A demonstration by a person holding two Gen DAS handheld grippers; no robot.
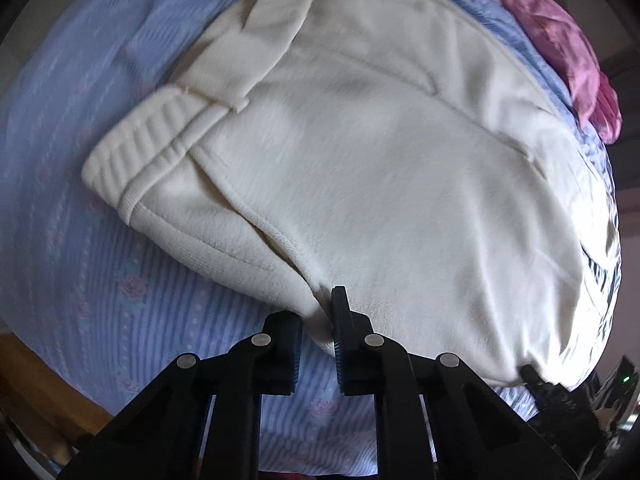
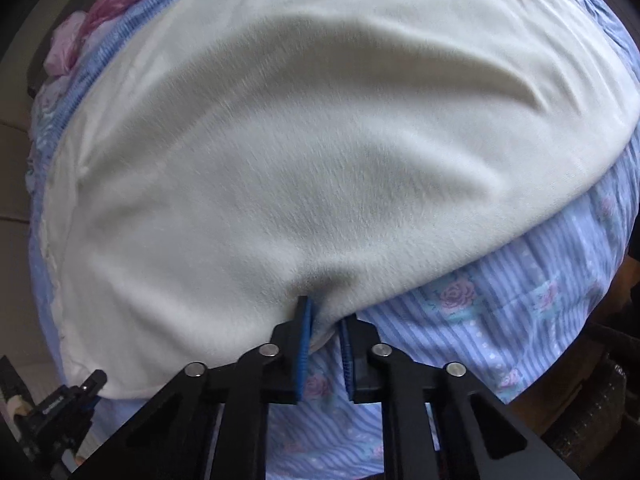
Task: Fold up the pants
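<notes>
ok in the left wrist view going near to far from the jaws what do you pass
left gripper pinching the near hem of the cream pants → the pants' ribbed waistband → blue striped bedsheet → pink fabric at the far edge

No legible text anywhere (views perhaps too blurred).

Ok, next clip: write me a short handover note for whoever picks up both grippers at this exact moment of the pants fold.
Left gripper: fingers pinching the near edge of the cream pants, close to the ribbed waistband.
Right gripper: fingers pinching the same near edge further along.
Pants lie on the blue striped floral bedsheet; a pink cloth sits at the far side.
Done: both grips are set on the near edge; cloth looks doubled over already.
Left: probably carry this edge over for the next fold, then smooth the wrinkles.
</notes>
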